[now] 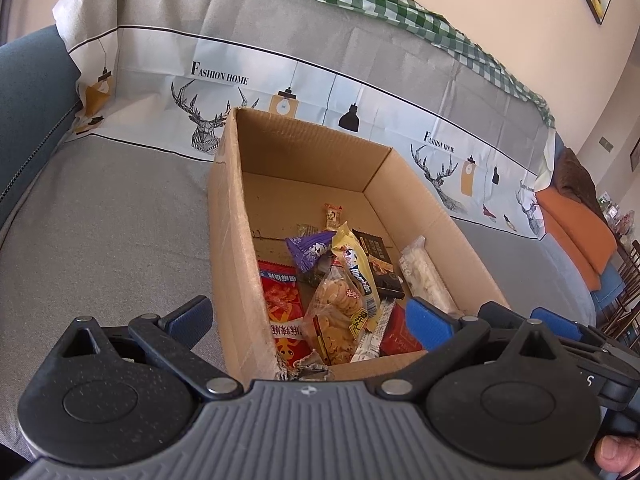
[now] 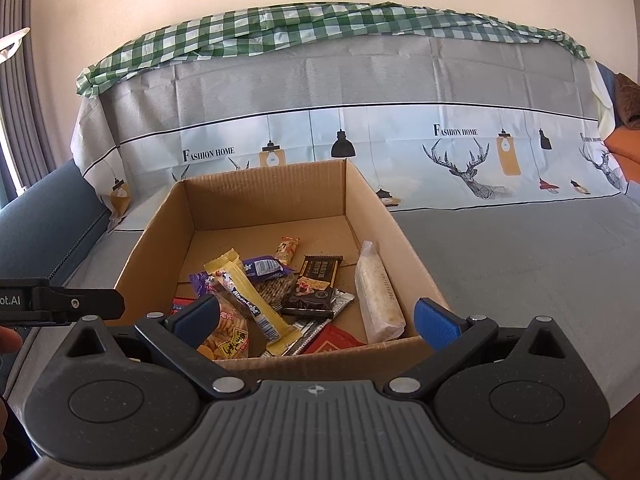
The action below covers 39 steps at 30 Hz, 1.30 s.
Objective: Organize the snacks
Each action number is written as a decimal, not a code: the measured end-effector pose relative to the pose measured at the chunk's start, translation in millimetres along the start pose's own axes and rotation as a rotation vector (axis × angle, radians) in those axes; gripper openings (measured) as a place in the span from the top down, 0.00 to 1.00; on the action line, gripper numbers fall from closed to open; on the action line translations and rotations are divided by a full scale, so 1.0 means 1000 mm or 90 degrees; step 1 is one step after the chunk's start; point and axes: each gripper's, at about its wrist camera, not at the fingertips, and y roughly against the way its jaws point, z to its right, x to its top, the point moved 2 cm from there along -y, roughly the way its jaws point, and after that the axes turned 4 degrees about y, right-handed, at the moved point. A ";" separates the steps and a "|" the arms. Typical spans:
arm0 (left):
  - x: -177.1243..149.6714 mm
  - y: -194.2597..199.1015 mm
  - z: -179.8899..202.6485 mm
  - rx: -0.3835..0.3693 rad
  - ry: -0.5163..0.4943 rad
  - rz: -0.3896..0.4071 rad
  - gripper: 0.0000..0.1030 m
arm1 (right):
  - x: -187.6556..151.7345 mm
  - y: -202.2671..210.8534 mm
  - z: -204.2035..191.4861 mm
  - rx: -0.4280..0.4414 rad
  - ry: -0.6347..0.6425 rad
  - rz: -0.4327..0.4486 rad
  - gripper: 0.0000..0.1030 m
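An open cardboard box [image 1: 232, 240] [image 2: 264, 196] sits on a grey-covered sofa seat. Several snacks lie inside: a yellow candy stick [image 1: 356, 272] [image 2: 252, 300], a purple packet [image 1: 308, 250] [image 2: 260, 268], a black packet [image 1: 378, 260] [image 2: 318, 284], a long white packet [image 1: 422, 276] [image 2: 378, 296], a red packet [image 1: 280, 308], a clear bag of orange crackers [image 1: 334, 320] [image 2: 228, 336] and a small orange packet [image 1: 333, 216] [image 2: 288, 250]. My left gripper [image 1: 310, 320] hovers open over the box's near left corner, holding nothing. My right gripper [image 2: 316, 322] hovers open over the near edge, also empty.
The sofa cover [image 2: 500, 264] is grey with a deer print band on the backrest. A green checked cloth [image 2: 320, 24] drapes the top. A blue armrest [image 1: 32, 112] rises at the left; orange cushions [image 1: 576, 236] lie far right. A thumb [image 1: 616, 454] shows at the lower right.
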 end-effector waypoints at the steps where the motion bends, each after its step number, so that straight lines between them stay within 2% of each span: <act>1: 0.000 0.000 0.000 0.000 0.000 0.000 0.00 | 0.000 0.000 0.000 0.000 0.001 0.000 0.01; 39: -0.001 0.001 0.000 -0.007 0.010 0.001 0.00 | 0.000 0.000 -0.002 -0.002 0.007 -0.001 0.01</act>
